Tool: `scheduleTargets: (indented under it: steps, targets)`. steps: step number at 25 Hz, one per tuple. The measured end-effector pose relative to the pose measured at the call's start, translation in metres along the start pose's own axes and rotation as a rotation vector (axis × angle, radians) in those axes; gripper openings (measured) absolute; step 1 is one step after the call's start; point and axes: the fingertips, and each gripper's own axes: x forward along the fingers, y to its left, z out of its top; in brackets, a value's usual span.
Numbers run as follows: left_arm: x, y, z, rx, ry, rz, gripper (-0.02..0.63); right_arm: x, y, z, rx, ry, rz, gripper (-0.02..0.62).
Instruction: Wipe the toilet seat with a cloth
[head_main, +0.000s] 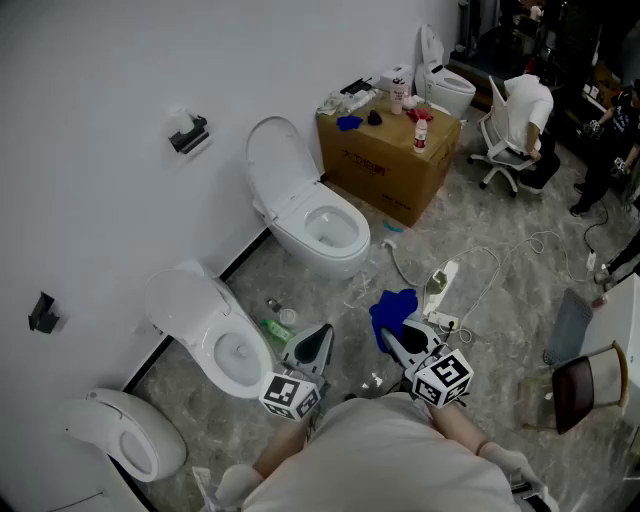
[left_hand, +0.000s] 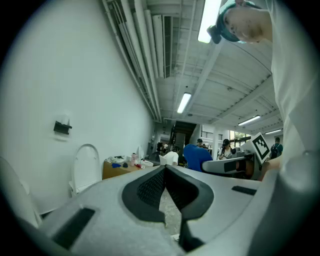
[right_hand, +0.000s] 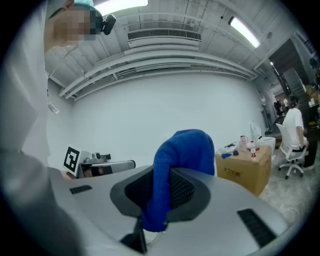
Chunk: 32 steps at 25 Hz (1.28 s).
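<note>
While the person is standing over the grey floor, the right gripper (head_main: 398, 338) is clamping a blue cloth (head_main: 390, 312) between its jaws, with the fabric bunching over the tips and hanging down through them. The left gripper (head_main: 317, 338) is carrying nothing, its jaws pressed together. Both tools are pointing toward 12 o'clock, side by side and apart. The nearest toilet (head_main: 190, 305), lid raised, is sitting at about 9 o'clock from the left gripper. The cloth is hanging clear of the toilet seat (head_main: 216, 345). A second toilet (head_main: 300, 205) is standing toward 12 o'clock, and a cardboard box (head_main: 380, 165) cluttered with bottles is sitting just beyond it, toward 1 o'clock.
</note>
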Motion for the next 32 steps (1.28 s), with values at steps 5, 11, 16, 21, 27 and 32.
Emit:
scheduleTargets:
  steps: [5,11,16,21,27,32]
  targets:
    - [-0.002,-0.003,-0.003,-0.002,0.003,0.002,0.008,-0.003,0.000,-0.001,-0.001,0.000,-0.003,0.054]
    - [-0.001,-0.004,-0.003,-0.004,0.005,-0.006,0.008,-0.002,0.001,-0.001,-0.003,0.002,-0.003,0.054]
    - [-0.003,-0.001,-0.003,-0.003,0.010,-0.010,0.008,0.000,0.001,-0.002,0.007,0.003,-0.019,0.054]
    - [-0.005,0.004,-0.006,-0.001,0.010,-0.011,0.008,0.002,0.000,-0.005,0.020,-0.003,-0.032,0.054]
    - [-0.003,0.011,-0.007,0.001,0.008,-0.010,0.008,0.006,-0.001,-0.006,0.015,-0.004,-0.037,0.054]
    - [-0.003,0.019,-0.005,0.009,0.006,-0.010,0.008,0.013,0.000,-0.005,0.001,-0.009,-0.036,0.054]
